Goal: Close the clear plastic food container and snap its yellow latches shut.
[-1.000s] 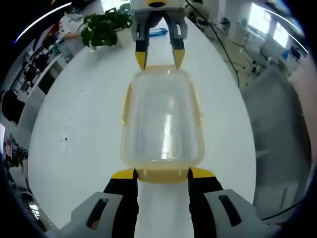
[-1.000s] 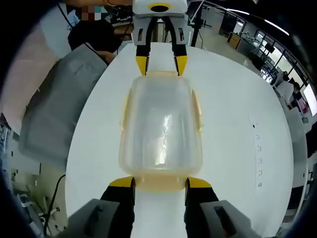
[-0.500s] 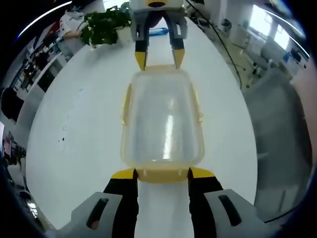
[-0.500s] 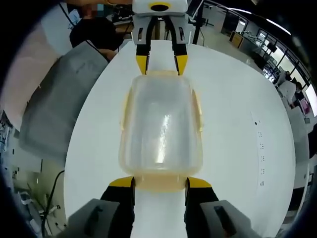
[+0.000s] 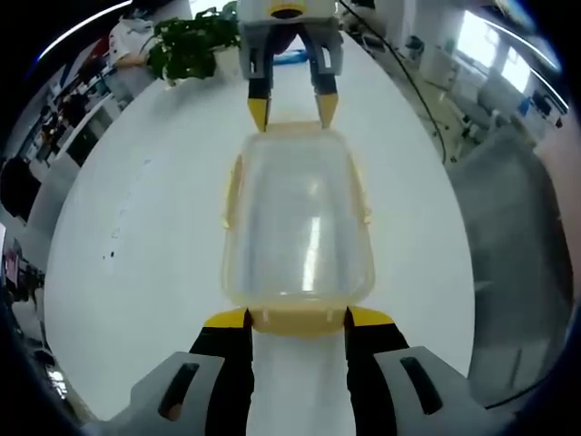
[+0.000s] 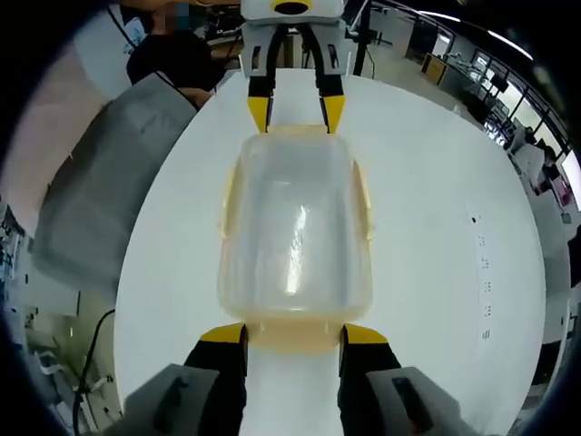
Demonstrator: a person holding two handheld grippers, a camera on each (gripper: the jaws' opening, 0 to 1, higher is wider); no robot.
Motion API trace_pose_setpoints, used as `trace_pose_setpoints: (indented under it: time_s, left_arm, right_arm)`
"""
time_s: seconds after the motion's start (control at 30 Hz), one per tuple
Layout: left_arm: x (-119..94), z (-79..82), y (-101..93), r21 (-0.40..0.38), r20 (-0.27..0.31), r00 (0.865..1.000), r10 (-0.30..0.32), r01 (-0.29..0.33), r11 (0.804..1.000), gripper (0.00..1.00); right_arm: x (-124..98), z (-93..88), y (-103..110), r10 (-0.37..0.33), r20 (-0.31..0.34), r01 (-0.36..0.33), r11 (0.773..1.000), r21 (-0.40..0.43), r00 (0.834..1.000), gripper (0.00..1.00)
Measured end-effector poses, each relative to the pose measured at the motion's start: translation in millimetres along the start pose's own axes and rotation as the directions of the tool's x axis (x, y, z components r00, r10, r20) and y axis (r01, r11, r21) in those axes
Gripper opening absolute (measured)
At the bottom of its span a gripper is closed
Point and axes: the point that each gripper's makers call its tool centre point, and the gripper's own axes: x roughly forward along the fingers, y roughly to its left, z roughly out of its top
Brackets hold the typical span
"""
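A clear plastic food container (image 5: 298, 218) (image 6: 295, 222) lies lengthwise on a round white table (image 5: 136, 227) (image 6: 436, 209), its lid resting on it. Yellow latches run along both long sides (image 5: 232, 186) (image 6: 363, 195) and both ends. In the left gripper view my left gripper (image 5: 298, 318) has its jaws against either side of the near end latch (image 5: 298, 320). My right gripper (image 5: 292, 111) is at the far end. In the right gripper view my right gripper (image 6: 292, 334) flanks its near end latch (image 6: 292, 334) the same way, with the left gripper (image 6: 295, 113) opposite.
A potted green plant (image 5: 186, 45) stands at the table's far edge in the left gripper view. A grey chair back (image 5: 517, 236) (image 6: 100, 182) sits beside the table. A person in dark clothes (image 6: 172, 64) is behind it. Small dark marks (image 6: 479, 272) dot the tabletop.
The background has slid a little in both views while the container stays put between each view's jaws. The opposite gripper sits slightly higher in each view.
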Motion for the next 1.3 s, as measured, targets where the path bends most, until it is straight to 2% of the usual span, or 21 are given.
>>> trace_pose_setpoints:
  time_s: [0.67,1.3]
  left_arm:
    - [7,-2.6,1.1,-0.015,0.002,1.000,-0.012,0.012,1.000,0.37]
    - [13,-8.0,-0.1,-0.009,-0.006,1.000,-0.020,0.020,1.000,0.37]
  right_arm:
    - [9,-4.6,-1,0.010,-0.009,-0.010,1.000,0.004,1.000,0.37]
    - [13,-3.5,1,0.010,0.013,-0.011,1.000,0.017,1.000,0.37]
